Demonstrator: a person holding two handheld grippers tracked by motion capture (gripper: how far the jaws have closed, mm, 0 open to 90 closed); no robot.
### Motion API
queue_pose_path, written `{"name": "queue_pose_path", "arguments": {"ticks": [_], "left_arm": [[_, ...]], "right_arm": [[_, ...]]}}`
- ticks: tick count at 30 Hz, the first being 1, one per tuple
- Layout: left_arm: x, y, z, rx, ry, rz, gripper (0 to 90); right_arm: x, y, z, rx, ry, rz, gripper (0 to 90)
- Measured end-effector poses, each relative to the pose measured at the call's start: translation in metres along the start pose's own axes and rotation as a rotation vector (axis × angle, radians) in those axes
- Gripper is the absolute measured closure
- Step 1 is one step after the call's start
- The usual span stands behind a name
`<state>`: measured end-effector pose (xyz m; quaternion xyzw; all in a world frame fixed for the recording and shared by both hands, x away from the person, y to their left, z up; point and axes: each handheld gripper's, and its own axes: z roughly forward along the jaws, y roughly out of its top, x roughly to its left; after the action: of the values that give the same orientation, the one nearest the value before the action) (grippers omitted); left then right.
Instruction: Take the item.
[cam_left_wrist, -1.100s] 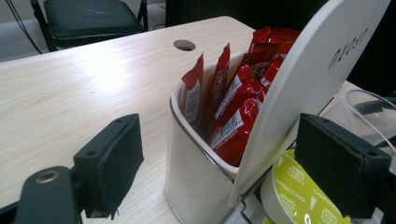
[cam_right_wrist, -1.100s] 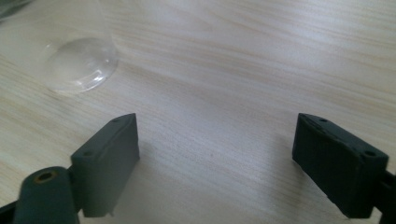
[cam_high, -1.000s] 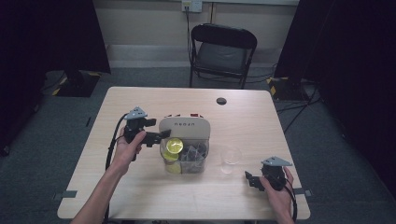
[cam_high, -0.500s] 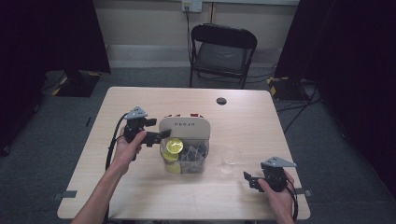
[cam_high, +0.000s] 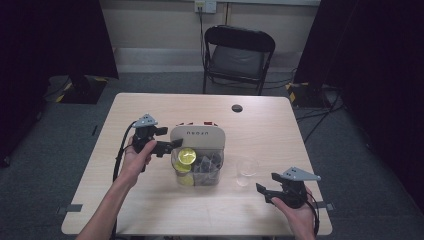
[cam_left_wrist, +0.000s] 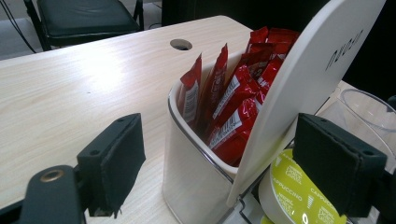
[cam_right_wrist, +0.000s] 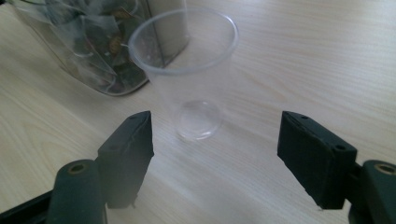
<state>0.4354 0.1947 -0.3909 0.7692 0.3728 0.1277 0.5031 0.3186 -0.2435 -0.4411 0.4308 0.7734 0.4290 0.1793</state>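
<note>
Room: dark curtains, grey carpet, black folding chair (cam_high: 239, 55) at the table's 12 o'clock.
Surface: pale wood table (cam_high: 150, 200) with a round cable hole (cam_high: 237, 108).
Organizer: white condiment caddy (cam_high: 197, 136) at centre, holding red sachets (cam_left_wrist: 233, 116), tea bags (cam_high: 207, 162) and a yellow cappuccino pod (cam_high: 186, 156).
Left gripper (cam_high: 170, 146): jaws spread, straddling the caddy's 9 o'clock corner.
Cup: clear plastic cup (cam_high: 246, 170), upright, at the caddy's 3 o'clock.
Right gripper (cam_high: 263, 193): jaws spread, near the cup's 5 o'clock.
</note>
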Motion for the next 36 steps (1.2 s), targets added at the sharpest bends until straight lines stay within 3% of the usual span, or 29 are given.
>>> {"name": "queue_pose_path", "arguments": {"ticks": [3, 5, 14, 28, 36], "left_arm": [[0.0, 0.0, 0.0, 0.001, -0.001, 0.002, 16.4], [0.0, 0.0, 0.0, -0.004, -0.007, -0.001, 16.4], [0.0, 0.0, 0.001, 0.002, -0.004, 0.004, 16.5], [0.0, 0.0, 0.001, 0.005, -0.005, 0.004, 16.6], [0.001, -0.001, 0.002, 0.014, -0.011, 0.004, 16.3]], "right_arm": [[0.004, 0.006, -0.004, -0.022, 0.024, -0.007, 28.5], [0.007, 0.01, -0.006, -0.032, 0.05, -0.022, 34.7], [0.021, 0.033, -0.005, -0.073, 0.107, -0.08, 35.9], [0.045, 0.066, 0.023, -0.079, 0.212, -0.147, 43.6], [0.054, 0.087, 0.044, -0.092, 0.292, -0.139, 52.3]]}}
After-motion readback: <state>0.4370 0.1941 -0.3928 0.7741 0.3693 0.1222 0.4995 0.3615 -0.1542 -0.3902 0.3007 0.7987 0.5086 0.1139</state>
